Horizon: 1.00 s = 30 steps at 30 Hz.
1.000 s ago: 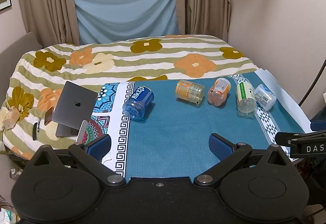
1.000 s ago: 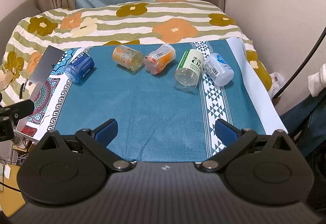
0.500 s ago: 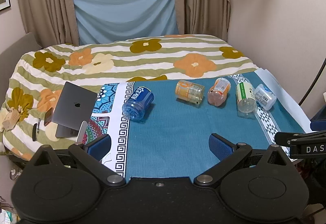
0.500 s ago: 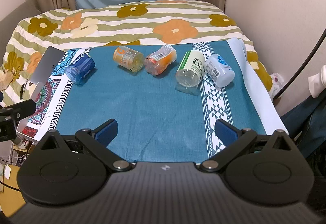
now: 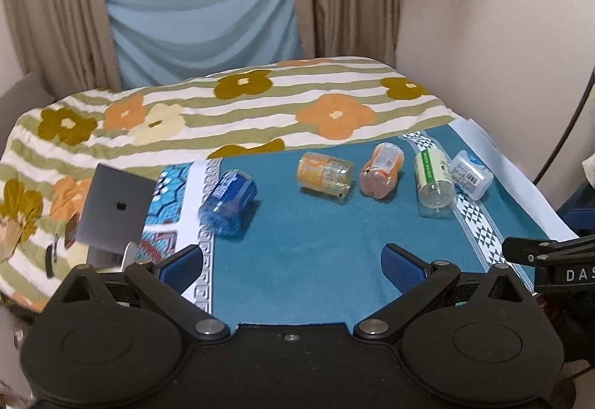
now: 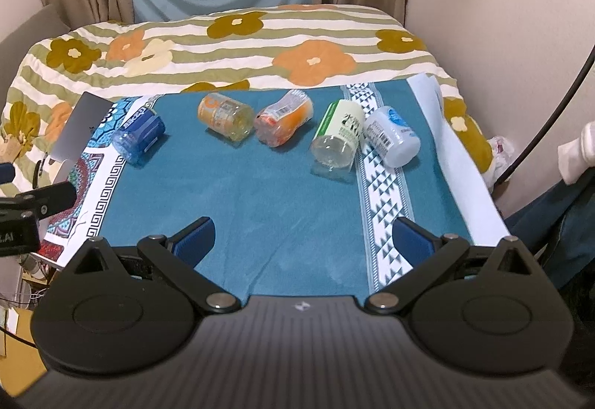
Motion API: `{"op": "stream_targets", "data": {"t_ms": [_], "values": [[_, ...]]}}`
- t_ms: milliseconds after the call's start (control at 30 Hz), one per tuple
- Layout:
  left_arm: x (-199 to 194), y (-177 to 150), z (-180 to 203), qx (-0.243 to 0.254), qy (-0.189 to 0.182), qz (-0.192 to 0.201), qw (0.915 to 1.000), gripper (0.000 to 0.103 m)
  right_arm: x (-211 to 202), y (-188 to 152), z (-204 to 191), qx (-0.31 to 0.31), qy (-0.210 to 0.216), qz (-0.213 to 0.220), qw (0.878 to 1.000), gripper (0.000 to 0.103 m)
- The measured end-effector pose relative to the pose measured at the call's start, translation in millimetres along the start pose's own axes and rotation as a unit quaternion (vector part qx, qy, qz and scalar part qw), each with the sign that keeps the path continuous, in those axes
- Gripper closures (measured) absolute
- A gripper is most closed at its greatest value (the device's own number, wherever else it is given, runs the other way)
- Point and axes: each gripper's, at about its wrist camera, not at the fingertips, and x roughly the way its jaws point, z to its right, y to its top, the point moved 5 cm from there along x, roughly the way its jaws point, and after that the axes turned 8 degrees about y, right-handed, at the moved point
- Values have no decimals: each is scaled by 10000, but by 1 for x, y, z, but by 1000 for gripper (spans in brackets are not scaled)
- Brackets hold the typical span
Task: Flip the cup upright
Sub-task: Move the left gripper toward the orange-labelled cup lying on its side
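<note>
Several plastic cups lie on their sides in a row on the teal cloth (image 5: pixel 305 252): a blue one (image 5: pixel 228 202) at the left, an orange-labelled one (image 5: pixel 324 176), an orange-pink one (image 5: pixel 382 175), a green-and-white one (image 5: pixel 433 178) and a white-blue one (image 5: pixel 470 174). In the right wrist view they are the blue cup (image 6: pixel 140 134), orange cup (image 6: pixel 225 115), orange-pink cup (image 6: pixel 284 118), green cup (image 6: pixel 338 134) and white cup (image 6: pixel 392 135). My left gripper (image 5: pixel 292 265) and right gripper (image 6: pixel 303 239) are open and empty, hovering over the cloth's near edge.
A closed grey laptop (image 5: pixel 111 210) lies left of the cloth on the flowered bedspread (image 5: pixel 260 107). A patterned mat (image 6: pixel 80 193) borders the cloth at the left. A wall (image 5: pixel 502 37) stands close on the right. The other gripper's body (image 5: pixel 550 260) shows at the right edge.
Both grippers have moved forward a little toward the cups and stay open. The cups have not moved.
</note>
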Motion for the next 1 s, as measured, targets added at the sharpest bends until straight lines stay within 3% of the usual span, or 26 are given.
{"op": "stream_targets", "data": {"t_ms": [267, 633, 1000], "values": [[37, 48, 38, 622, -183, 91, 9979, 0, 11, 18, 25, 37, 4, 43, 10000, 0], [132, 106, 107, 1542, -476, -100, 9868, 0, 52, 49, 78, 181, -63, -8, 9998, 0], [234, 122, 166, 2351, -722, -940, 9647, 2, 102, 59, 117, 289, -4, -269, 9992, 0]]}}
